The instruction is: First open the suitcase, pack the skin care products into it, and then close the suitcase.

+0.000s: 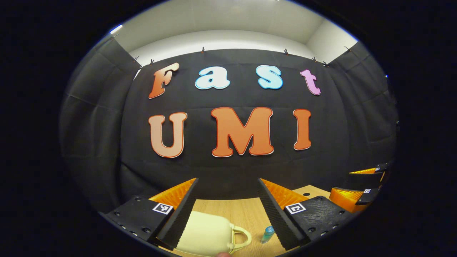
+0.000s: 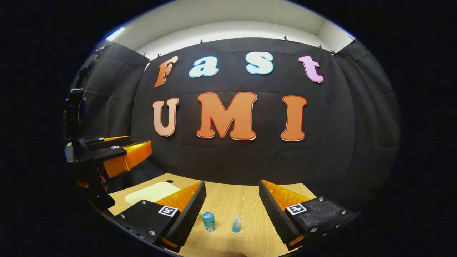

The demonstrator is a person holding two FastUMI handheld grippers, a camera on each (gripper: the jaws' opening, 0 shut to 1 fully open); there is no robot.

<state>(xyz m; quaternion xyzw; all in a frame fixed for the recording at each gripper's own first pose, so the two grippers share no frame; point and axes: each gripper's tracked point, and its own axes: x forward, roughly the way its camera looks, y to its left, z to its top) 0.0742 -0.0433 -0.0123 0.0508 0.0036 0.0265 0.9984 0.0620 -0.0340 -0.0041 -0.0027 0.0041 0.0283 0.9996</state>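
- Wooden worktop carried everything.
- Cream suitcase lay shut, handle up, toward the worktop's left edge; contents hidden.
- Small blue bottle stood upright mid-worktop, near front edge.
- Smaller blue tube stood just beside it, apart.
- Left gripper hung above the suitcase, jaws wide, empty.
- Right gripper hung above both products, jaws wide, empty.

**Black-draped booth with a wooden table**

Black cloth hangs across the back and both side walls, held along its top edge by small clips. Above it runs a plain white wall and ceiling, brightly lit. Below stands a light wooden tabletop with visible grain.
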